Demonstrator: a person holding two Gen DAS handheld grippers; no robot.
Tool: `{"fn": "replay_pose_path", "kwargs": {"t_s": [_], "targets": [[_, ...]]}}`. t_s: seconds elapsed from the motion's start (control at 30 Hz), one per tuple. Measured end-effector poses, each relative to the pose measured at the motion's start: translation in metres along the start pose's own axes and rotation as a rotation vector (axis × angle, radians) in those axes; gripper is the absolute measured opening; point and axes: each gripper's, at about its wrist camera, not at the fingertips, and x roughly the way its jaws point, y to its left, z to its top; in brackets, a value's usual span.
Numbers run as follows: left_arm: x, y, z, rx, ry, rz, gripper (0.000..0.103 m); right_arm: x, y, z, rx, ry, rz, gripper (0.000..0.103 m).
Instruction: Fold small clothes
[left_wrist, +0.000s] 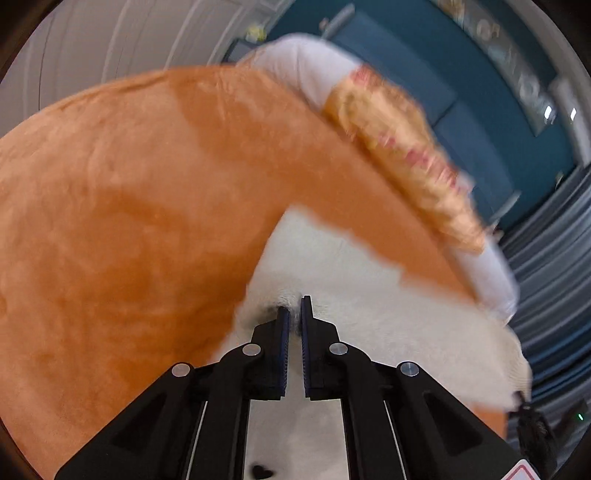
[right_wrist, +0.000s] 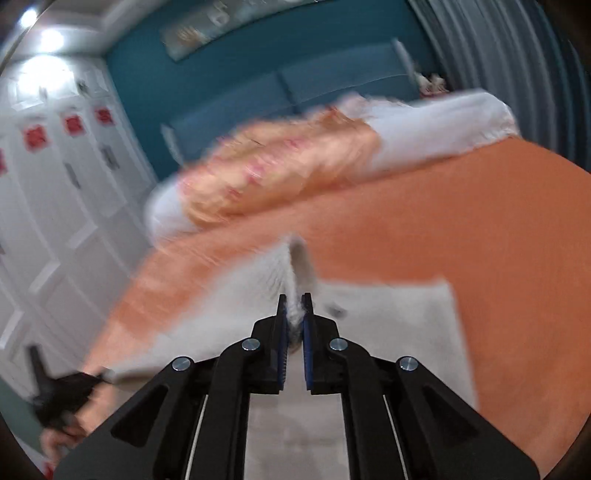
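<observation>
Left wrist view: your left gripper (left_wrist: 294, 312) pinches the white fleece garment (left_wrist: 332, 266) over the orange bedspread (left_wrist: 110, 221); a shallow bite could let it slip.

Right wrist view: your right gripper (right_wrist: 294, 310) clamps a bunched ridge of it, so uneven pulling may skew the fold. No writing is legible.

Each camera sits just behind its own fingers, looking forward and down, very close to the orange bedspread (left_wrist: 129, 221). The left wrist view faces rightward along the bed; the right wrist view faces leftward. Both share the white garment (right_wrist: 388, 314), the patterned pillow (left_wrist: 399, 147) and the teal headboard (right_wrist: 258, 96).
</observation>
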Motion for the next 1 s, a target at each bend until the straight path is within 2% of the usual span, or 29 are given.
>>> {"fn": "replay_pose_path", "kwargs": {"t_s": [0.07,0.1,0.13,0.2,0.27,0.33,0.37,0.43,0.5,0.53,0.63,0.8,1.0], "targets": [[0.035,0.018,-0.023,-0.019,0.105,0.084,0.004,0.054,-0.03,-0.032,0.044,0.21,-0.095,0.006],[0.04,0.024,-0.029,-0.044,0.111,0.076,0.006,0.057,-0.036,-0.042,0.061,0.204,-0.083,0.006],[0.036,0.028,-0.034,-0.048,0.069,0.057,0.007,0.049,-0.037,-0.044,0.08,0.17,-0.057,0.006],[0.034,0.027,-0.038,-0.021,0.042,0.059,0.009,0.04,-0.037,-0.042,0.118,0.162,-0.031,0.007],[0.035,0.026,-0.043,0.011,0.016,0.065,0.011,0.028,-0.034,-0.039,0.114,0.136,-0.069,0.01],[0.036,0.025,-0.051,0.054,-0.027,0.063,0.011,0.008,-0.023,-0.036,0.094,0.053,-0.122,0.011],[0.036,0.025,-0.053,0.061,-0.042,0.061,0.011,0.003,-0.018,-0.035,0.089,0.037,-0.106,0.012],[0.036,0.026,-0.053,0.054,-0.053,0.05,0.011,0.0,0.0,-0.028,0.062,0.035,-0.019,0.018],[0.037,0.03,-0.054,0.035,-0.061,0.019,0.011,0.018,0.039,-0.02,-0.02,0.089,0.112,0.026],[0.037,0.032,-0.054,0.027,-0.065,0.004,0.011,0.03,0.067,-0.016,-0.065,0.118,0.203,0.032],[0.036,0.034,-0.055,0.026,-0.075,-0.009,0.011,0.068,0.136,-0.009,-0.186,0.174,0.343,0.038],[0.037,0.034,-0.059,0.039,-0.097,-0.02,0.011,0.138,0.24,-0.013,-0.4,0.266,0.37,0.038],[0.038,0.037,-0.062,0.044,-0.113,-0.041,0.011,0.189,0.296,-0.032,-0.546,0.339,0.339,0.038]]}}
